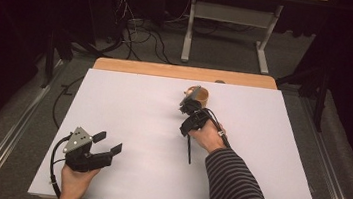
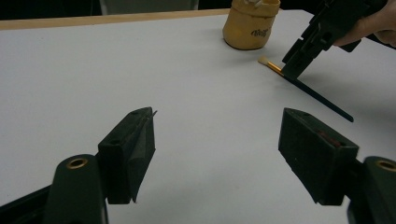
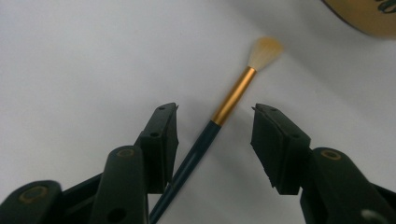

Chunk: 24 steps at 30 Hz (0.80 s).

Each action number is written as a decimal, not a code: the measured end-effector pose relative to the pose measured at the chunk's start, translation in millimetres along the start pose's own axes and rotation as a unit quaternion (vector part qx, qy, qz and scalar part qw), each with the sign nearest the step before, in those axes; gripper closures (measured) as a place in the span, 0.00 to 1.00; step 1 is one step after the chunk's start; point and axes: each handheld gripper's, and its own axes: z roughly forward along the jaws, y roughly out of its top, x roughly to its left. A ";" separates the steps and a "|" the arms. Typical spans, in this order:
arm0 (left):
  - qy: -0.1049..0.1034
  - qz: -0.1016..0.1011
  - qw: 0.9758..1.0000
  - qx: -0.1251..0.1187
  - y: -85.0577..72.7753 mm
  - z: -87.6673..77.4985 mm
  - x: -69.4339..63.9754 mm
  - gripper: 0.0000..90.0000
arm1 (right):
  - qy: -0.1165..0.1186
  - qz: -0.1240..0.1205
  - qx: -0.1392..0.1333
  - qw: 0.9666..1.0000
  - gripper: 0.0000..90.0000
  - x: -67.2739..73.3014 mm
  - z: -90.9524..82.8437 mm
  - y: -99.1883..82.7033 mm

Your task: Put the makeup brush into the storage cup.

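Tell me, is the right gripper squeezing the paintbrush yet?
Apart. In the right gripper view the paintbrush lies between the right gripper jaws, with bare table showing on both sides.

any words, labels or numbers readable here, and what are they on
No text here can be read.
Dark printed mark on the side of the tan cup: too small and blurred to read.
Edge of the same mark at the top corner of the right gripper view: cut off and blurred, unreadable.
Paintbrush: no lettering visible on its gold ferrule or dark handle.
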 end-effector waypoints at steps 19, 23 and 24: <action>0.000 0.001 1.000 0.000 -0.1 0.2 0.0 0.31 | -0.001 0.003 0.024 1.000 0.76 1.9 7.8 0.2; 0.000 0.001 1.000 0.001 -0.1 0.5 -0.2 0.31 | -0.003 -0.003 0.026 1.000 0.79 0.6 7.8 -0.1; -0.001 0.000 1.000 0.002 -0.4 0.4 0.1 0.31 | -0.001 0.010 0.029 1.000 0.81 1.0 7.5 -0.3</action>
